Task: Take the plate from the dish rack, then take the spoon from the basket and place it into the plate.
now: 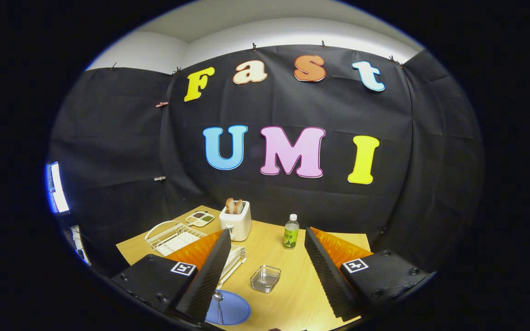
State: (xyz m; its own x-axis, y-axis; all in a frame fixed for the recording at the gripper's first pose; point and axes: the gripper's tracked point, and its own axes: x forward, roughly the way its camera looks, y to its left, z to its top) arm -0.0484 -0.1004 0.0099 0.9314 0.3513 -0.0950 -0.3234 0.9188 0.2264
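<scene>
A blue plate (230, 311) lies flat on the wooden table (302, 289), close below my left finger (210, 271). A metal spoon (219, 304) rests in the plate, bowl end pointing away from me. My gripper (265, 271) hovers above the table, open wide, with nothing between its fingers. A white wire dish rack (170, 235) stands at the table's left, beyond the left finger. A white wire basket (233, 257) sits just behind that finger, partly hidden by it.
A small clear glass dish (265, 278) sits between the fingers on the table. Further back stand a white toaster (236, 221) with bread slices, a green bottle (291, 232) and a small divided tray (199, 218). A lit screen (57, 187) hangs at far left.
</scene>
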